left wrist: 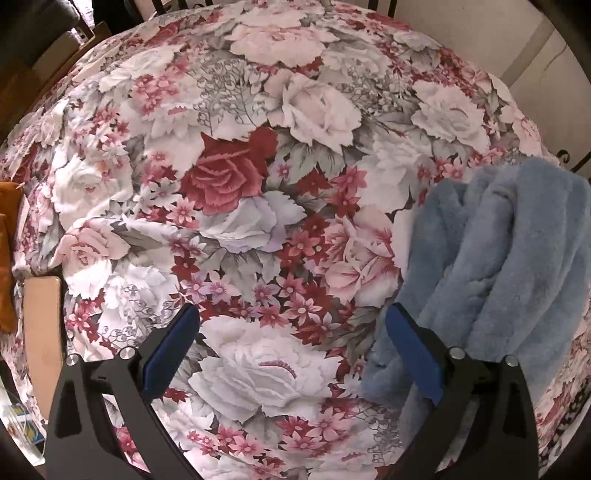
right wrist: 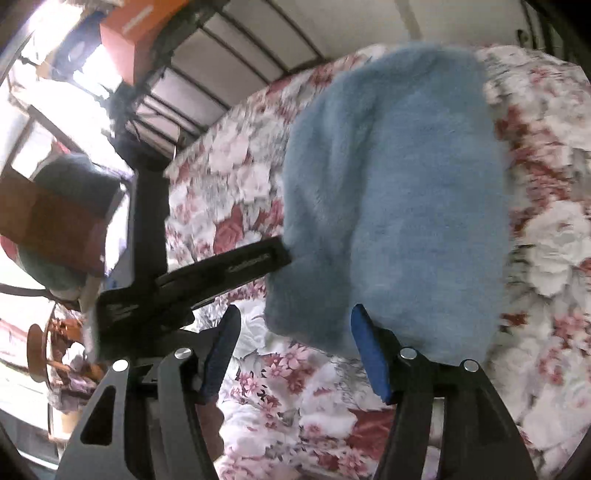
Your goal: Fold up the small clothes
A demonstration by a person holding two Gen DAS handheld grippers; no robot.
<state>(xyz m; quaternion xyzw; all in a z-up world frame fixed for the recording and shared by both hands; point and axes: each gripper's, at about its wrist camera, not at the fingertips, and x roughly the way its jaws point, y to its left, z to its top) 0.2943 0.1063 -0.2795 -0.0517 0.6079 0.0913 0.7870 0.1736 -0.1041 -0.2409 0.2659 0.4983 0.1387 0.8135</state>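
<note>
A fluffy light-blue garment (left wrist: 491, 266) lies bunched in folds on the floral bedspread (left wrist: 258, 147), at the right of the left wrist view. My left gripper (left wrist: 291, 332) is open and empty above the bedspread; its right finger (left wrist: 413, 354) rests against the garment's left edge. In the right wrist view the same garment (right wrist: 399, 192) fills the middle, lying on the bedspread (right wrist: 295, 387). My right gripper (right wrist: 295, 339) is open and empty just in front of the garment's near edge. The left gripper's black body (right wrist: 207, 280) shows at the garment's left side.
A metal bed frame (right wrist: 229, 51) runs along the far side of the bed against a pale wall. An orange box (right wrist: 136, 26) and cluttered furniture stand beyond the bed at left. An orange cushion (left wrist: 7, 240) and a tan board (left wrist: 42, 332) sit at the bed's left edge.
</note>
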